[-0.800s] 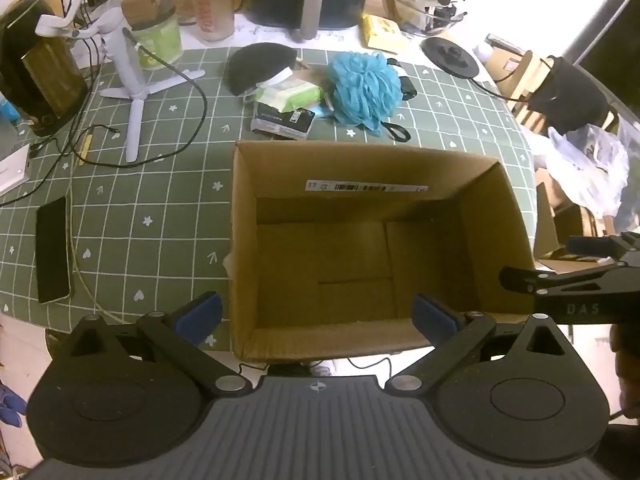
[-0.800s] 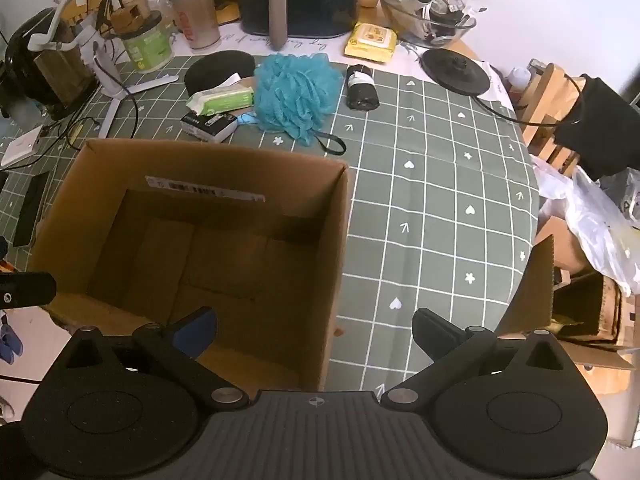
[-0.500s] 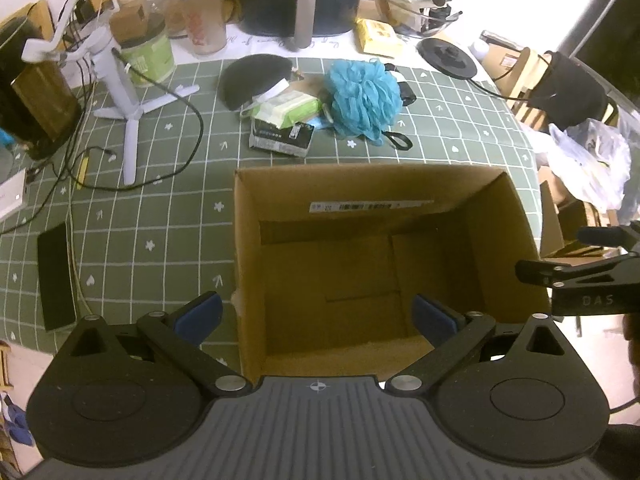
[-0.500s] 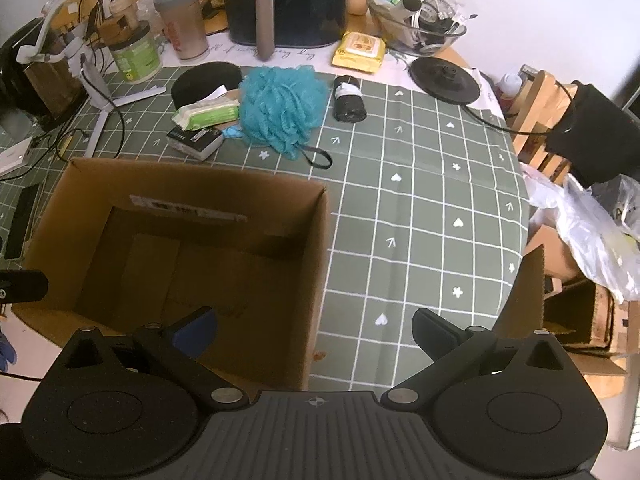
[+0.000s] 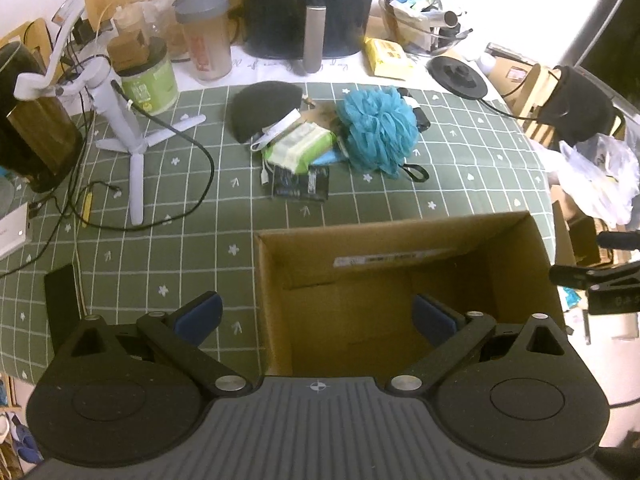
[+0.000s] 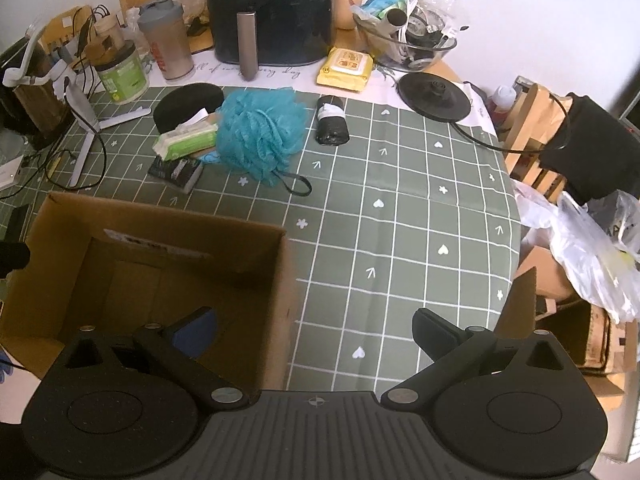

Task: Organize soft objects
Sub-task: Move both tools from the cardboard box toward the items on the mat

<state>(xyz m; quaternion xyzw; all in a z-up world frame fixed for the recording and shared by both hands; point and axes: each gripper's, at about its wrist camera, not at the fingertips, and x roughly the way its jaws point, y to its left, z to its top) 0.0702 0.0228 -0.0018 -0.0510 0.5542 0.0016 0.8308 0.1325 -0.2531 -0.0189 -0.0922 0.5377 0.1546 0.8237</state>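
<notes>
An open cardboard box [image 5: 516, 248] [image 6: 160, 216] stands empty on the green checked tablecloth [image 6: 400, 208]. Beyond it lie a blue bath pouf [image 5: 378, 128] [image 6: 260, 136], a green wipes pack [image 5: 300, 146] [image 6: 186, 142], a black round pad [image 5: 260, 106] [image 6: 184, 100], a dark packet [image 5: 300, 184] [image 6: 176, 170] and a black roll [image 6: 332, 126]. My left gripper [image 5: 316, 316] hangs open over the box's near left corner with nothing between its fingers. My right gripper [image 6: 314, 330] hangs open over the box's right wall, empty too.
A black air fryer [image 5: 308, 4] [image 6: 272, 8], a shaker bottle [image 5: 204, 36], a green tub [image 5: 148, 80], a white tripod [image 5: 128, 132] with cables, a phone [image 5: 64, 304], a yellow wipes pack [image 6: 346, 66] and a glass bowl [image 6: 408, 44] crowd the far and left sides. Bags [image 6: 580, 240] hang past the right edge.
Both grippers have pulled back and risen, so the box sits lower in both views and more of the far table shows. Both stay open and empty.
</notes>
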